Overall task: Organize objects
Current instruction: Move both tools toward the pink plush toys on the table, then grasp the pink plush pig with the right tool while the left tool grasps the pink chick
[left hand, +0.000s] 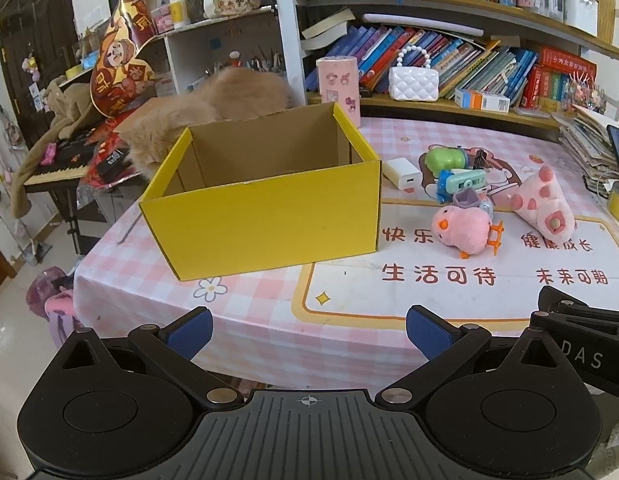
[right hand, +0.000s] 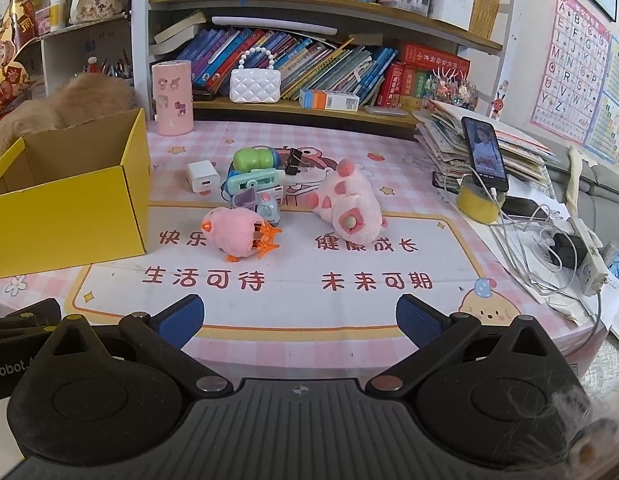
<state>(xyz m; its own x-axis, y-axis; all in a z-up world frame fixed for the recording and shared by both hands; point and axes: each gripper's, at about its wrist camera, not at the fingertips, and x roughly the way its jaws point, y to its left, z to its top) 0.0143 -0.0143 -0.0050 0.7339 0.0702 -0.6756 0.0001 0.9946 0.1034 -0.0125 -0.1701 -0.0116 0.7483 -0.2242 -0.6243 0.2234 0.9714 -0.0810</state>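
Note:
An open yellow cardboard box stands on the pink checked table, seen at the left in the right wrist view. To its right lie a pink chick plush, a pink spotted plush, a white charger, a green toy, a teal toy and a binder clip. My left gripper is open and empty, near the table's front edge before the box. My right gripper is open and empty, before the toys.
An orange cat lies behind the box. A pink canister and a white bead-handled purse stand by the bookshelf. At the right are a stack of books, a phone on a yellow tape roll, cables and a power strip.

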